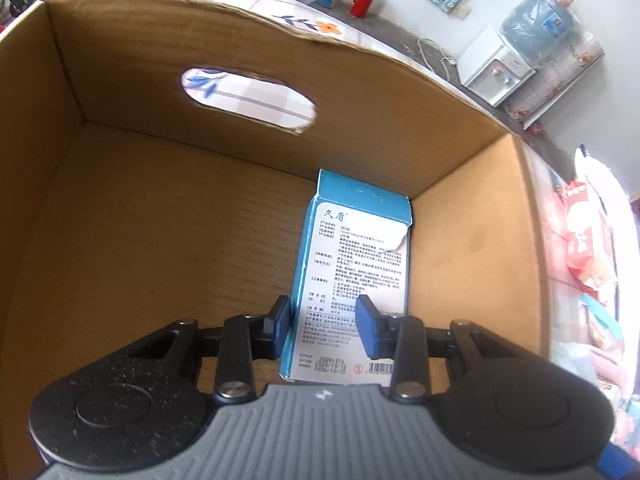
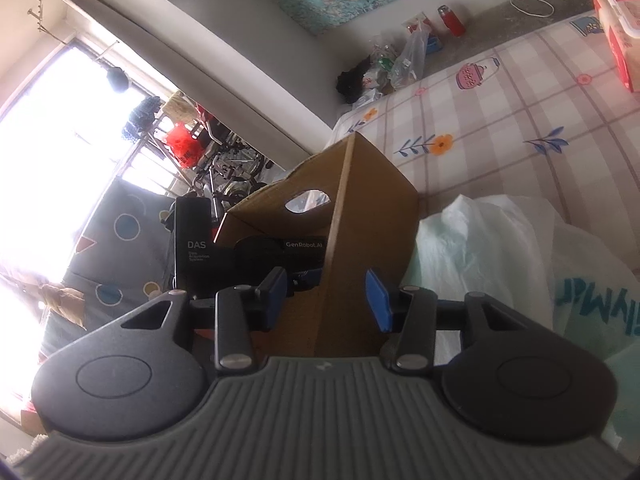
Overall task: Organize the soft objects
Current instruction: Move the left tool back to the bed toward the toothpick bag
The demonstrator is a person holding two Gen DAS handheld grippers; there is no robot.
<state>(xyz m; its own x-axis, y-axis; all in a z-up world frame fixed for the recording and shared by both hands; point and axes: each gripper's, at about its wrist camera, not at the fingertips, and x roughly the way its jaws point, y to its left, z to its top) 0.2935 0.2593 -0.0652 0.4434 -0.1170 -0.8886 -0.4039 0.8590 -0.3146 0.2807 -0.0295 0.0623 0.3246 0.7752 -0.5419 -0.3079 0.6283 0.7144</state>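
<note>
A: Carton [image 1: 352, 276], blue and white, is seen inside the box [image 1: 132, 60], near its right wall, clasped at its lower end by the left gripper [image 1: 322, 322].

B: Light, thin-walled card is judged likely; it should be taken across its flat faces, gently, lest it be crushed.

A: Right gripper [image 2: 326, 296] is held parted and empty, astride the box's edge; a plastic bag [image 2: 500, 248] is seen beside it.

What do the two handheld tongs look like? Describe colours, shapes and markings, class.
Both the left tongs and right tongs match: blue flat pads on black jointed linkages with silver pivot pins, rounded black side housings bearing circular discs, and a grey ribbed base. Seen side-on, the left carries white "DAS" and "GenRobot.AI" lettering.
</note>
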